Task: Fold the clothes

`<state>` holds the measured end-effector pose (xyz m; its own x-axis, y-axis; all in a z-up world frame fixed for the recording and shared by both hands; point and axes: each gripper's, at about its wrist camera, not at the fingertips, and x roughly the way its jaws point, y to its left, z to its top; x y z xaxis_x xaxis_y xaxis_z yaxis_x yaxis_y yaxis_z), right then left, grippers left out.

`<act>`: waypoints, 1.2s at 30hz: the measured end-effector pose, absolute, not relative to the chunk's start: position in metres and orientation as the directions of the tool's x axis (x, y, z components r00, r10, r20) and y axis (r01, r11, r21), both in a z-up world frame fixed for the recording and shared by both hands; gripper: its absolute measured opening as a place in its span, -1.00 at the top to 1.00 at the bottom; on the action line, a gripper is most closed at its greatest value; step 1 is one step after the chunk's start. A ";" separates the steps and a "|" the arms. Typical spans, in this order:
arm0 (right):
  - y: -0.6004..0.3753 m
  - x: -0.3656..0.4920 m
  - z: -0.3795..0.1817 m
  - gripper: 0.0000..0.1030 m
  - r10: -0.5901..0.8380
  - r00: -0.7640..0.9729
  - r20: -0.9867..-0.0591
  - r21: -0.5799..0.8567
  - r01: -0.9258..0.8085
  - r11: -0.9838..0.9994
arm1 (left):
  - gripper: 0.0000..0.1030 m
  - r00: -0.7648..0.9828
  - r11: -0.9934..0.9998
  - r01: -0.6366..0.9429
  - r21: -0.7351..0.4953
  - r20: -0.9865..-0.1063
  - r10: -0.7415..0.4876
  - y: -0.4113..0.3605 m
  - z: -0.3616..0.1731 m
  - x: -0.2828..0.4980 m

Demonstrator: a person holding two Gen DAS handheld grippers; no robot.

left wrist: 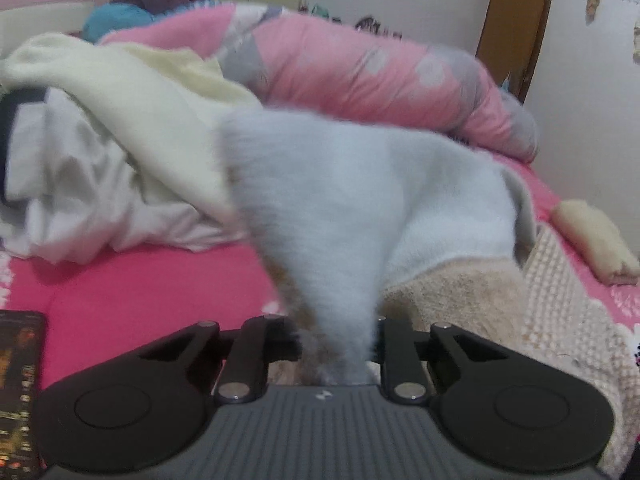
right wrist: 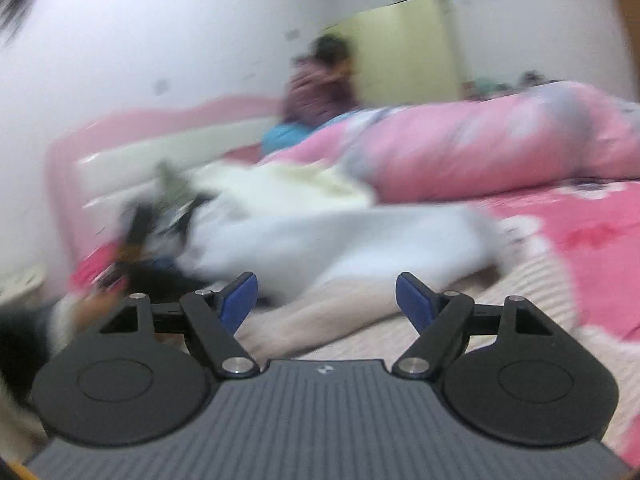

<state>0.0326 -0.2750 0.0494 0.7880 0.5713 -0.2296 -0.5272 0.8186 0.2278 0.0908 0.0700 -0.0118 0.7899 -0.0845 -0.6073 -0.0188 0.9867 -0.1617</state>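
The left gripper [left wrist: 336,346] is pinching a fluffy pale grey-white fleece garment [left wrist: 340,200]: its jaws are standing close together with a bunched corner of the cloth squeezed between them, and the fabric is fanning upward and outward from that pinch into a wide, blurred sheet that is hiding the fingertips. The rest of this garment is draping down to the right onto a beige knitted blanket [left wrist: 560,320], which is lying over the near right part of the bright pink bed sheet [left wrist: 140,292]. The right gripper [right wrist: 326,300] is standing wide open, its blue-padded fingers [right wrist: 240,300] well apart with nothing between them and touching nothing; it is hovering above the beige blanket, and the same pale garment [right wrist: 340,240] is lying ahead of it across the middle of the bed, smeared by motion. Toward the left side of the bed a heap of white and cream clothes [left wrist: 100,152] is resting, and a rolled pink and grey patterned quilt [left wrist: 380,68] is stretching along the far edge. A small cream folded cloth [left wrist: 596,236] is sitting near the right edge. A dark phone-like screen [left wrist: 20,392] is lying at the near left corner. A blurred person [right wrist: 324,84] is sitting beyond the quilt by the pink headboard [right wrist: 160,128].
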 end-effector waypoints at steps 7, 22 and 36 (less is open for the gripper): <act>-0.258 0.107 0.035 -0.10 0.585 0.733 -0.349 0.212 -0.546 0.811 | 0.76 0.798 0.984 -0.027 -0.178 -0.596 -0.087 0.093 -0.015 0.082; -0.296 0.193 -0.038 0.66 0.090 0.716 -0.693 -0.052 -0.175 0.983 | 0.29 0.762 0.940 -0.007 -0.340 -0.611 -0.215 0.128 -0.058 0.109; -0.268 0.271 -0.025 0.00 0.244 0.711 -0.660 -0.147 -0.441 0.885 | -0.12 0.748 0.923 0.041 -0.382 -0.602 -0.282 0.140 -0.075 0.123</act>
